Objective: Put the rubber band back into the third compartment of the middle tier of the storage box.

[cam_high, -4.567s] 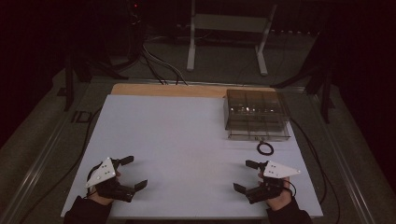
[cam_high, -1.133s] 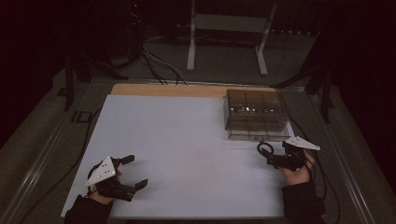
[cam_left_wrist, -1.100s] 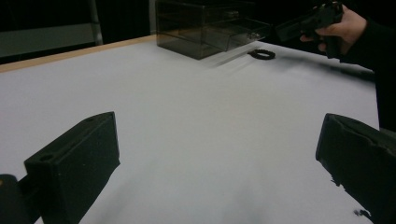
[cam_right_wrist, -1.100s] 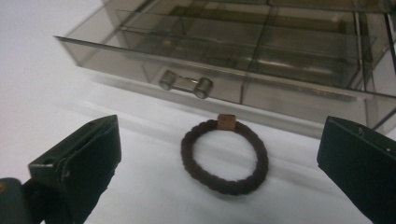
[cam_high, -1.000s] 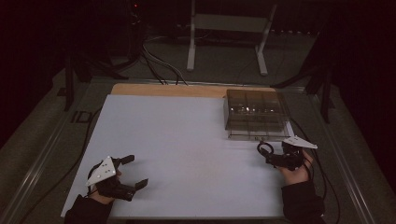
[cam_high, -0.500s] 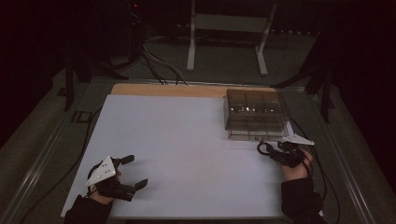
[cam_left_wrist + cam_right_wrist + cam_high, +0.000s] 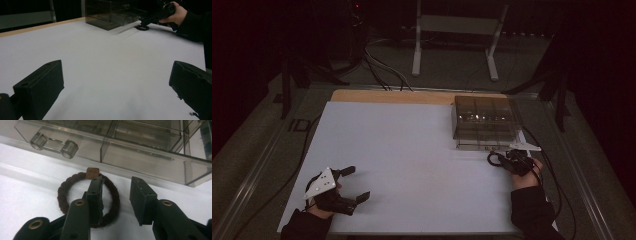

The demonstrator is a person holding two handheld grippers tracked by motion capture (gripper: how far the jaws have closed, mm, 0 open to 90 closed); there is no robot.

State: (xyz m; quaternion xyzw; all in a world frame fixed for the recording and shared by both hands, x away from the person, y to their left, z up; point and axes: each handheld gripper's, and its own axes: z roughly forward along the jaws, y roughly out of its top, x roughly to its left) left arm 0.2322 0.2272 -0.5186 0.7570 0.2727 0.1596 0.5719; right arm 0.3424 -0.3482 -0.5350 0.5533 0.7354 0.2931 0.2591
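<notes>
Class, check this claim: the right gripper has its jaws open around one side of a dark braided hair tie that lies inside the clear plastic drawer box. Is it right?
Not quite. The hair tie lies on the white table in front of the drawer box, not inside it, as the right gripper view shows. The right gripper does straddle one side of it, jaws open.

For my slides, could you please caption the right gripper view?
Open right gripper straddles one side of a dark braided ring lying before a clear drawer box.

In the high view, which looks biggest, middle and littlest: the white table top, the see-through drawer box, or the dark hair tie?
1. White table top, by far the biggest.
2. See-through drawer box.
3. Dark hair tie, littlest, a small ring right at the right gripper.
The gaps are plain, so nearness to the camera does not change the order.
</notes>
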